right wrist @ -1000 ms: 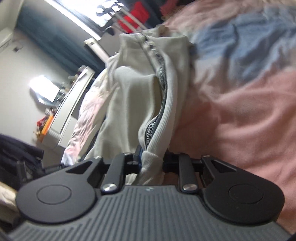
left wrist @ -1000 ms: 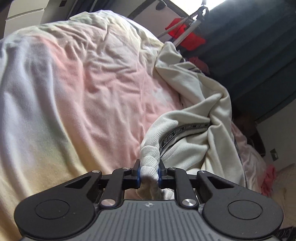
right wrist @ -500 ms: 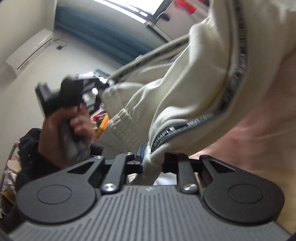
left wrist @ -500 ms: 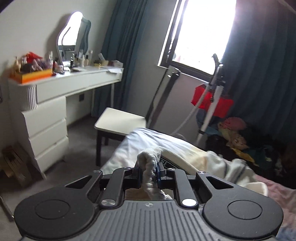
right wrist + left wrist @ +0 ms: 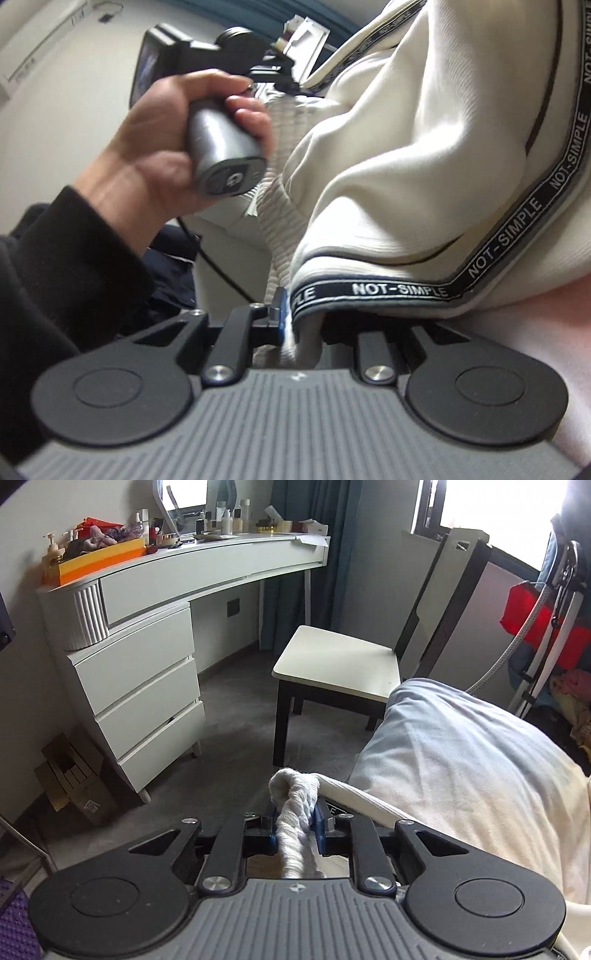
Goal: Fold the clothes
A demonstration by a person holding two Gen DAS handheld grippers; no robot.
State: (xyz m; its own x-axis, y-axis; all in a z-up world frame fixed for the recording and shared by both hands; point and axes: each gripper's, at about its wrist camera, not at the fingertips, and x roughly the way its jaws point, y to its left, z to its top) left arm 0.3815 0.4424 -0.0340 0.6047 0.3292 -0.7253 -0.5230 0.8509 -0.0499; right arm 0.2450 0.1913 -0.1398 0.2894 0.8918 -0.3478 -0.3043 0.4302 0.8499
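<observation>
Gripping cream garment point(image 5: 424, 155), ribbed waistband bunched: left claw point(image 5: 295, 829), right claw point(image 5: 295, 325); black NOT-SIMPLE trim.

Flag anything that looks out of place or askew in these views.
The cream trousers hang bunched and twisted, not flat, each gripper pinching the ribbed waistband: left gripper, right gripper. A flattened cardboard box lies beside the dresser.

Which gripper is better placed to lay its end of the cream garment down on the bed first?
Probably the right gripper: its jaws are shut on the cream garment just above the pink bed cover. The left gripper holds its end out over the floor.
</observation>
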